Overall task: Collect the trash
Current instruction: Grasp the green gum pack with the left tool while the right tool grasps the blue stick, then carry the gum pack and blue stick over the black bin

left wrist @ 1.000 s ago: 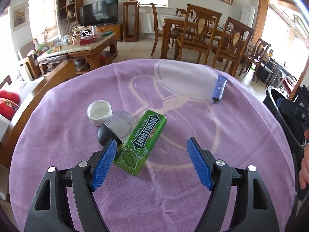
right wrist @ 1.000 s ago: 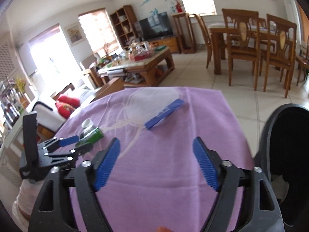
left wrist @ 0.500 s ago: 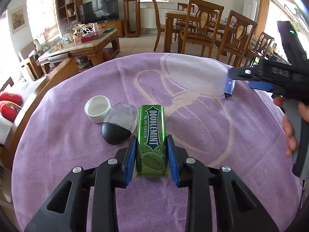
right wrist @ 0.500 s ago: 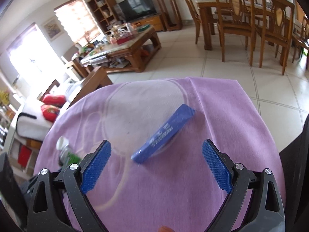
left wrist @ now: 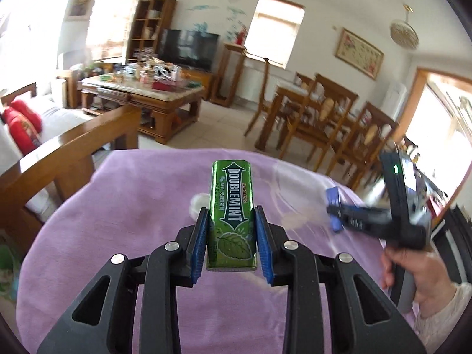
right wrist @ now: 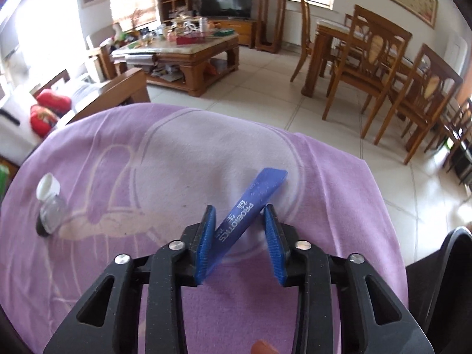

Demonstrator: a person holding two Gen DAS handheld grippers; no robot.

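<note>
The purple tablecloth (right wrist: 124, 265) is seen spread over the table, with the black bin (right wrist: 451, 268) at its right edge. Since a second ago, when both tongs were wide open, the green gum pack (left wrist: 232, 215) has been clamped between the pads of the left gripper (left wrist: 231, 246) and raised off the cloth. The blue sachet (right wrist: 250, 209) has been caught slantwise in the right gripper (right wrist: 240, 244), closed down onto it. Both pieces are judged ready for the bin. A small jar (right wrist: 50, 215) and its white cap (right wrist: 47, 187) are left lying on the cloth, clear of the path.
</note>
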